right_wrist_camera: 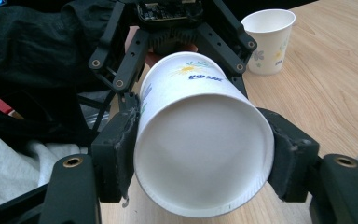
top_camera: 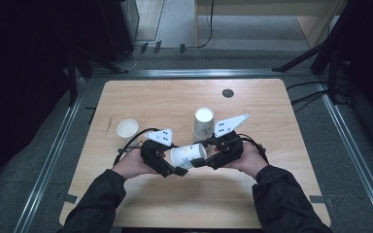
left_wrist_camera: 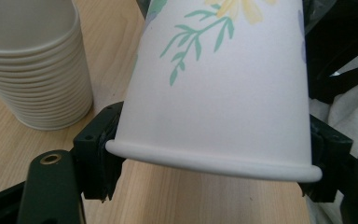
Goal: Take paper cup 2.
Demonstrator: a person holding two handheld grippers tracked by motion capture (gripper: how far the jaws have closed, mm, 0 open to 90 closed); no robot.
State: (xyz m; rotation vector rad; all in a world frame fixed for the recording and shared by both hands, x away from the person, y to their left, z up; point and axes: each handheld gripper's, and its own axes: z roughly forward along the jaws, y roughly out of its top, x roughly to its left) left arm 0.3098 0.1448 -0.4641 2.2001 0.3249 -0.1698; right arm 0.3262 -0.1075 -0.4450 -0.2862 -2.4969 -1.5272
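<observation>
High view: a paper cup (top_camera: 188, 155) with a floral print lies on its side, held in the air just above the wooden table (top_camera: 175, 97) between the two hand-held grippers near the person's edge. Left gripper (top_camera: 171, 167) comes in from the left at the cup's rim end; right gripper (top_camera: 205, 158) comes in from the right at the cup's base end. Both hands wrap the gripper bodies, dark sleeves entering from the bottom. Left gripper view: the rolled rim of the cup (left_wrist_camera: 214, 93) sits across the frame with a black pad pressed against each side just above the rim, so these jaws are clamped on the cup; green leaf print and part of a yellow flower show on the wall. Right gripper view: the recessed white base of the cup (right_wrist_camera: 203, 154) faces the camera, and the right gripper's pads bear on its left and right sides, jaws clenched on the cup. The left gripper's linkage (right_wrist_camera: 168, 28) is seen beyond, at the far end of the cup. Other items on the table: a stack of cups (top_camera: 203, 124) standing upside down just behind the right gripper, seen as a nested stack (left_wrist_camera: 32, 70) in the left gripper view; a single upright cup (top_camera: 127, 129) well to the left, also seen in the right gripper view (right_wrist_camera: 268, 39); a small dark round disc (top_camera: 228, 93) near the far edge.
</observation>
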